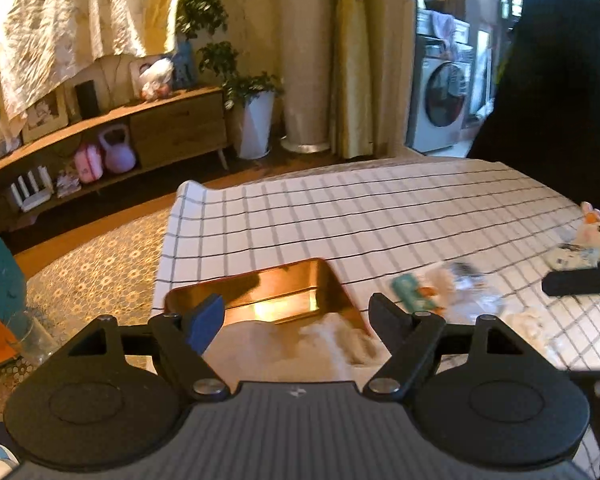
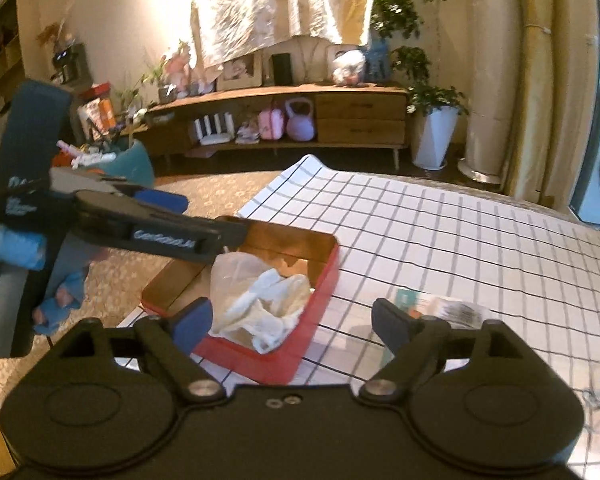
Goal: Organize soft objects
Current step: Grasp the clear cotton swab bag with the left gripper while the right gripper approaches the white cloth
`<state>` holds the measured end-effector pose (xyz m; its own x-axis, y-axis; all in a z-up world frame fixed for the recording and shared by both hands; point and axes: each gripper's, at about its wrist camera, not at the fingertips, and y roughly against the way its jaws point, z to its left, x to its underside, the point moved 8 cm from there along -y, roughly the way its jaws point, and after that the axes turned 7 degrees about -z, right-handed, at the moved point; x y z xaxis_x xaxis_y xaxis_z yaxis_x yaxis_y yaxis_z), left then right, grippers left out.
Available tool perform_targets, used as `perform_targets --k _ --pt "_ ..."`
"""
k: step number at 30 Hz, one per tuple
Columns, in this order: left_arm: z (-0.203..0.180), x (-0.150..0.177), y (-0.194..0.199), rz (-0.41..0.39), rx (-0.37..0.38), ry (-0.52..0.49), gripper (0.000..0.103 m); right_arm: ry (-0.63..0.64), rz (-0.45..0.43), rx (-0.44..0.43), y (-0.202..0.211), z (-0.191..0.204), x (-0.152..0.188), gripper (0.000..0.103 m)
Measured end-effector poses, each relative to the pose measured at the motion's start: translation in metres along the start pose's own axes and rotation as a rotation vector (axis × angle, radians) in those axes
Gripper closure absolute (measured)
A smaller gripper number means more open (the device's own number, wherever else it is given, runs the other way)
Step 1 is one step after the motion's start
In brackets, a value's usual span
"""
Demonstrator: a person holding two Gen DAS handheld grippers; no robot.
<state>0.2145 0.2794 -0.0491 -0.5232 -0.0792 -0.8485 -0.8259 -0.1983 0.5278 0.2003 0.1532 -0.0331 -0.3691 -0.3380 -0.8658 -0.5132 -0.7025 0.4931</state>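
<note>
Looks like a drop-off step: the left gripper hangs wide open and empty over the red tin, where one white cloth already lies. The right gripper is wide open and empty too. Next probably means grabbing the one packet or the one plush toy still on the checked tablecloth.

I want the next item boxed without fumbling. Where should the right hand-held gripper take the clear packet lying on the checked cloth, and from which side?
Probably from above, across the crinkled clear end of the packet. It lies flat on the checked cloth right of the red tin, so there is no edge to get under; the loose film should bunch between the fingers of the open right hand-held gripper.
</note>
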Motion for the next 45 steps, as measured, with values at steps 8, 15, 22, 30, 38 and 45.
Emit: perform_targets --k 8,15,22,30,38,45 --pt "-0.054 -0.007 0.03 -0.046 0.067 -0.027 0.018 -0.054 -0.058 0.056 0.048 -0.031 0.001 0.015" --pt "-0.1 -0.007 0.046 -0.072 0.122 -0.032 0.018 -0.108 -0.096 0.11 0.085 -0.063 0.008 0.014" --pt "-0.145 -0.003 0.054 -0.095 0.199 -0.027 0.009 -0.125 -0.127 0.175 0.117 -0.091 0.02 0.009" --pt "-0.181 0.005 0.05 -0.1 0.262 -0.014 0.001 -0.152 -0.152 0.256 0.148 -0.133 0.041 0.005" --pt "-0.202 0.02 0.029 -0.074 0.291 -0.025 0.001 -0.173 -0.123 0.313 0.156 -0.172 0.076 0.004" --pt "-0.198 0.021 -0.003 -0.061 0.307 0.024 0.001 -0.167 -0.06 0.284 0.13 -0.179 0.104 0.004"
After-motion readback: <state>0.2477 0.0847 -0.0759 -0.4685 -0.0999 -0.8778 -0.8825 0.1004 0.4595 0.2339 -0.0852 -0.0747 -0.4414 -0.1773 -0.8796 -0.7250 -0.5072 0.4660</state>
